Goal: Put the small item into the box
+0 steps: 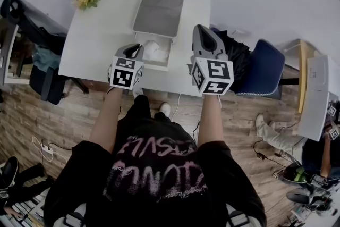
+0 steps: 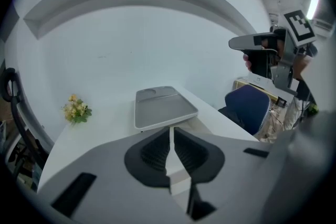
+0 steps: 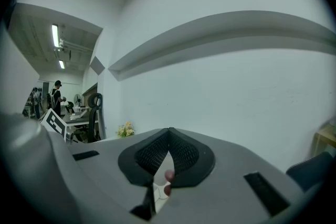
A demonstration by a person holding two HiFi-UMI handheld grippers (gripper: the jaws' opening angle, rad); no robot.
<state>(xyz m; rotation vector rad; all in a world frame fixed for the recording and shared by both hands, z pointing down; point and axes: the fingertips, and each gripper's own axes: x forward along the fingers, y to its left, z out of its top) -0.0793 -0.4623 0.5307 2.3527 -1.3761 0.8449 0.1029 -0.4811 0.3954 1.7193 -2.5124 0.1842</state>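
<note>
On the white rectangular table (image 1: 95,40), the left gripper (image 2: 171,131) sits at the front left corner of the open white box (image 1: 151,65), whose flat grey lid (image 1: 158,12) is thrown back. Its jaws are drawn together to a thin slit, with nothing distinct between them. Just right of the box and raised, the right gripper (image 3: 168,131) has its tips touching. A small reddish item (image 3: 168,174) shows in the wedge-shaped gap below them, against the right-hand jaw; whether it is clamped I cannot tell.
</note>
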